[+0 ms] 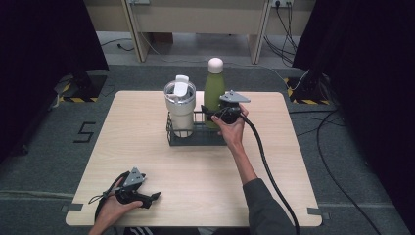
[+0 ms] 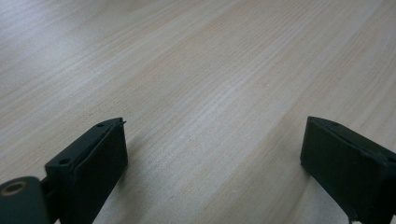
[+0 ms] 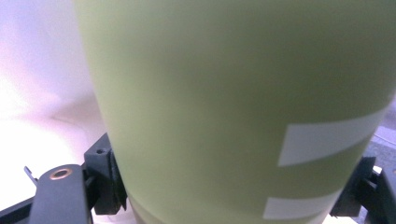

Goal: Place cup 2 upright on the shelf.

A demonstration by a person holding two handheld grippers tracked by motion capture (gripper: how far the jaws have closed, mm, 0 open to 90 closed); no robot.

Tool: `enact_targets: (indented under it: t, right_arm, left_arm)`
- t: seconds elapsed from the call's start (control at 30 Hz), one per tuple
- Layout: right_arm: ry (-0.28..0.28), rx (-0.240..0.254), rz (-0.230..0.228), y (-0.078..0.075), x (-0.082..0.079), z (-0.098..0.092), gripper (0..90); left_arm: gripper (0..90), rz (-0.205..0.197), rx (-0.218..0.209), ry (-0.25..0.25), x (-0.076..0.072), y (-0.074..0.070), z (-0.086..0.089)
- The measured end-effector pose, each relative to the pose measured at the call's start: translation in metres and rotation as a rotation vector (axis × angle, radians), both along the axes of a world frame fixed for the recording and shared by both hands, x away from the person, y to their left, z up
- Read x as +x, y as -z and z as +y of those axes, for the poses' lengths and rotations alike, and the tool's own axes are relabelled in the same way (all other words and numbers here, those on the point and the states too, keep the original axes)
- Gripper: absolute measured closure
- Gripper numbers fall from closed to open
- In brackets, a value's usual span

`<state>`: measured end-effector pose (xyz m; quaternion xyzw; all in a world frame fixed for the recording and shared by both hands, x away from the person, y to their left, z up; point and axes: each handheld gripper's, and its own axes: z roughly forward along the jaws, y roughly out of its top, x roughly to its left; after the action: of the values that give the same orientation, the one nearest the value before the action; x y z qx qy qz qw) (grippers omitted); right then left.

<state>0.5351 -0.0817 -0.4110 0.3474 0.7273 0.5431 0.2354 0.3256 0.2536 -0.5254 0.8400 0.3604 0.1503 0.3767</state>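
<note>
Pale wood-grain square table [image 1: 147, 161], seen from the high view on grey carpet, carries every item described. Black wire rack [image 1: 195, 137], a low rectangular basket, stands just beyond the table's centre, toward the far edge. Olive-green metal bottle with a rounded cream cap [image 1: 213, 88] stands upright in the right-hand end of the rack; in the right gripper view its body [image 3: 224, 107] shows two white stripes at lower right. Cream insulated tumbler with a clear lid and raised flip tab [image 1: 180, 105] stands upright in the left-hand end of the rack, just beside the bottle. Right gripper [image 1: 213, 113], black with a grey three-cornered plate on top and a thick cable trailing toward the near edge, is held by the person's right hand [image 1: 231, 129] against the bottle's lower body; in the right gripper view its jaws sit one on each side of the green wall and appear to press on it, so the bottle is clasped between them. Left gripper [image 1: 155, 197], held in the left hand [image 1: 113, 208], lies low near the near left corner of the table; in the left gripper view its jaws stand wide apart over bare wood with nothing between them [image 2: 212, 154].
</note>
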Motion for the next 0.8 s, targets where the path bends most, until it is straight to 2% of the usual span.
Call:
enact_targets:
  t: [0.37,0.8]
  right_arm:
    - [-0.001,-0.016,0.005,0.019,0.002,0.006,20.9]
    - [0.006,-0.007,0.007,0.026,0.002,0.007,20.9]
  left_arm:
    - [6.7,0.0,0.002,0.002,0.0,0.0,0.0]
    - [6.6,0.0,0.002,0.002,0.0,0.0,0.0]
